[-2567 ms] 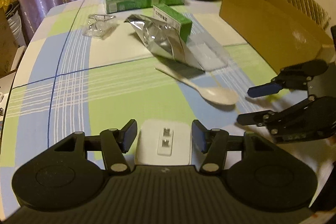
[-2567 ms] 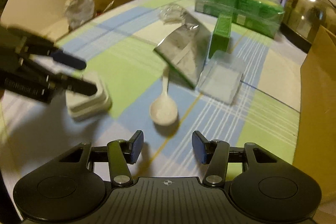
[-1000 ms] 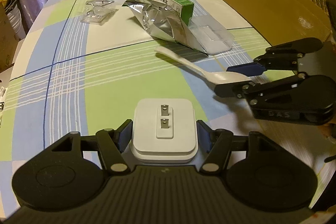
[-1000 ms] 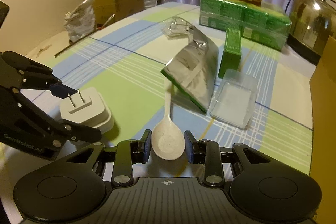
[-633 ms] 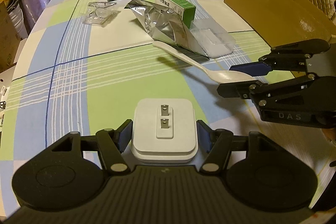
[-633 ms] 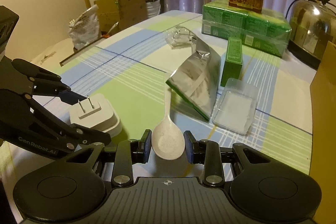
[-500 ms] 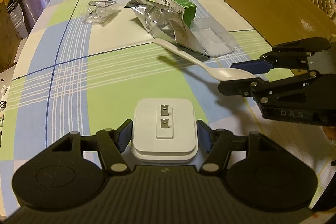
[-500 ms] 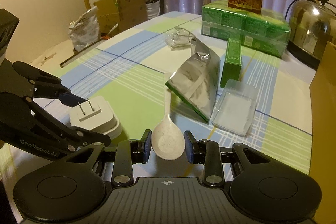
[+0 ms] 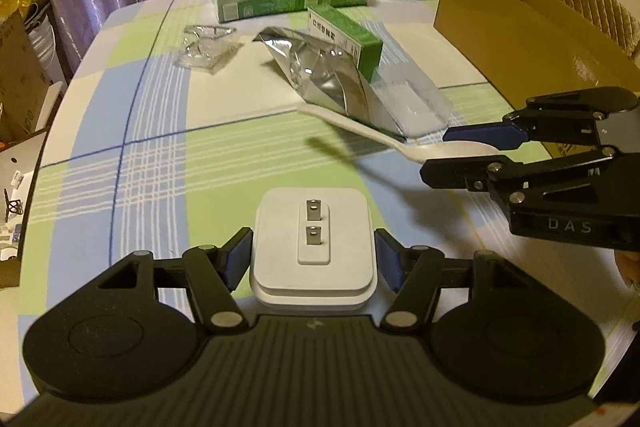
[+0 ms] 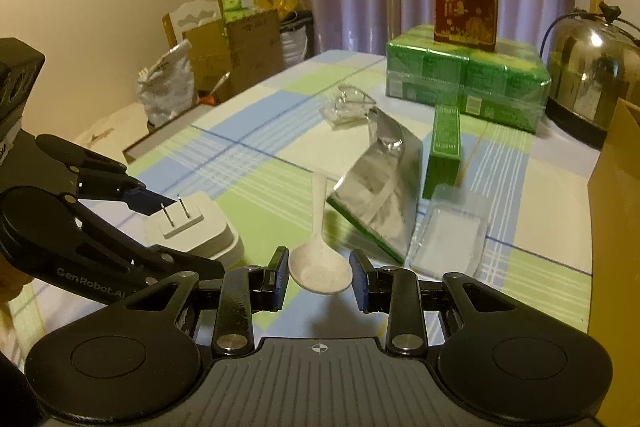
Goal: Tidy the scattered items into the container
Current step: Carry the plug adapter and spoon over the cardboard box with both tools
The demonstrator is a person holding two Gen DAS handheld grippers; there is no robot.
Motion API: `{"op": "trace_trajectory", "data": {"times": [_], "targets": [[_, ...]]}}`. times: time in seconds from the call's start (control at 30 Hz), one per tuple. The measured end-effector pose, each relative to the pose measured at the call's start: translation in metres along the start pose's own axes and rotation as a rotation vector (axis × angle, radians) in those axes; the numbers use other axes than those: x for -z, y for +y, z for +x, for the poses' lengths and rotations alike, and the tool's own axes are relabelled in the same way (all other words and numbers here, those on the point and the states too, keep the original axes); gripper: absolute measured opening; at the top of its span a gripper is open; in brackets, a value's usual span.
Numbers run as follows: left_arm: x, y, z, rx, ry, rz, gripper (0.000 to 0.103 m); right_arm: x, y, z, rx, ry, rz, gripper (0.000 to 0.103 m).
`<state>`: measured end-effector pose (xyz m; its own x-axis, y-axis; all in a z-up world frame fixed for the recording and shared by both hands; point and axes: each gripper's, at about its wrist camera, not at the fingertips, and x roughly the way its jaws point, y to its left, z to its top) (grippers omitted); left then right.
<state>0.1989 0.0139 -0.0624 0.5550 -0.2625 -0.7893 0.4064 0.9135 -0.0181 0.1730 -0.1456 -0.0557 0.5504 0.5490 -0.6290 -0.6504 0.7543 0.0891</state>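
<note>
With the left gripper point(image 9: 313, 261) clenching the plug adapter point(image 9: 313, 243) and the right gripper point(image 10: 319, 281) pinching the spoon point(image 10: 320, 267), carry both level toward the cardboard box point(image 9: 516, 23) at 2 o'clock; release inside.

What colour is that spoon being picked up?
The spoon is off-white with faint speckles, seen best in the right wrist view, gripped in the right gripper.

Black claw point(image 9: 313, 264), blue pads point(image 9: 236, 259), silver screws.

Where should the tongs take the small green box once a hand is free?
Across the two long side faces of the small green box, coming from above. It stands on edge, narrow face up, with the foil pouch leaning close on one side, so go in carefully there.
</note>
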Motion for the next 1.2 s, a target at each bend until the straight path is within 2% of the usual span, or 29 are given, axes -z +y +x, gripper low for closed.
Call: {"op": "trace_trajectory", "data": {"times": [0.3,0.57,0.83,1.2], "targets": [[-0.005,-0.002,0.000,-0.002,-0.001,-0.006,0.060,-0.008,-0.001,-0.007,-0.005,-0.039,0.007,0.030],[-0.024,-0.016,-0.005,0.022,-0.043,0.014,0.060,-0.021,-0.012,-0.026,0.041,-0.105,0.039,0.030],[-0.063,-0.051,-0.012,0.071,-0.113,0.060,0.060,-0.032,-0.035,-0.062,0.176,-0.177,0.057,0.030],[-0.110,-0.117,-0.011,0.155,-0.185,0.132,0.060,-0.032,-0.099,-0.134,0.392,-0.251,0.191,0.030]]}}
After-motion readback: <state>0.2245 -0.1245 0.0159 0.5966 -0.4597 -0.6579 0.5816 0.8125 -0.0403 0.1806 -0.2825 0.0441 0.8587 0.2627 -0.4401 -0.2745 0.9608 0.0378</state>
